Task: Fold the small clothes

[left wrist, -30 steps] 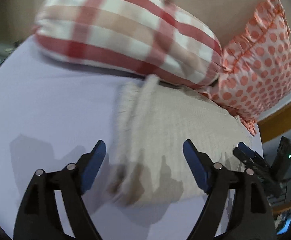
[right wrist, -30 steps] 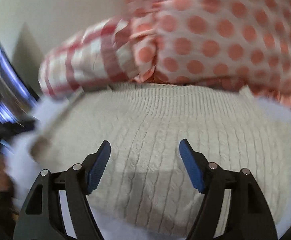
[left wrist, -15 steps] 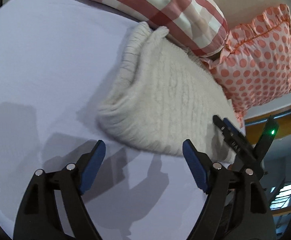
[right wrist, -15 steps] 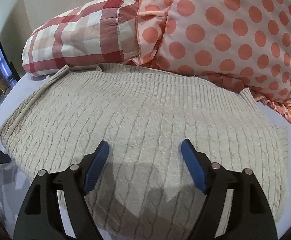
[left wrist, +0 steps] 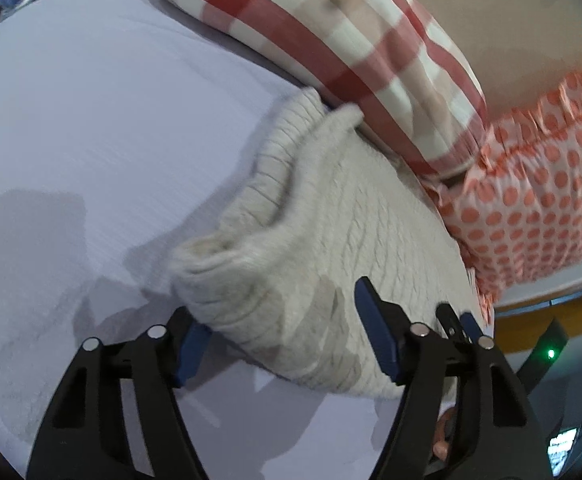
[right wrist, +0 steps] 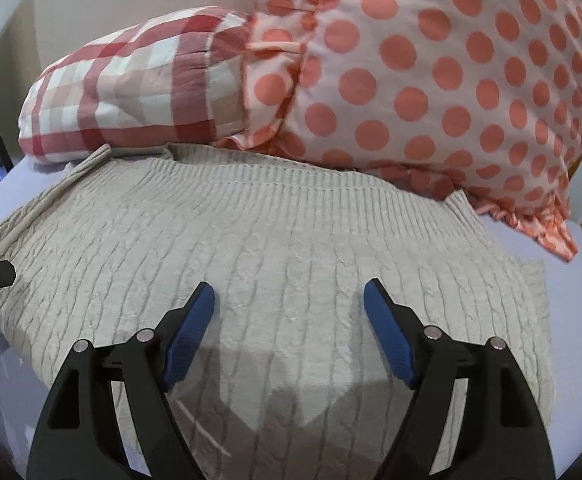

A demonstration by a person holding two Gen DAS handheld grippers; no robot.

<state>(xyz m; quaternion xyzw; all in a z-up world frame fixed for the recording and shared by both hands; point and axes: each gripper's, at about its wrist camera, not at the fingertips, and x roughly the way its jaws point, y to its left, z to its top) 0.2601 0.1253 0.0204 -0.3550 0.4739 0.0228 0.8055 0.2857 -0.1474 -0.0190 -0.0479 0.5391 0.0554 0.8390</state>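
Cream sweater (right wrist: 291, 240) is chunky cable-knit wool; bedsheet (left wrist: 91, 120) smooth matt cloth; claw pads (right wrist: 189, 336) ribbed blue rubber.

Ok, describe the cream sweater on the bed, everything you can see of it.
The sweater is a cream cable-knit with a ribbed band along its far edge. It lies folded into a thick bundle on the lavender sheet, its far edge against the checked pillow and the polka-dot pillow. The left gripper straddles its near-left corner, jaws open; the right gripper hovers over its middle, also open. Neither grips it.
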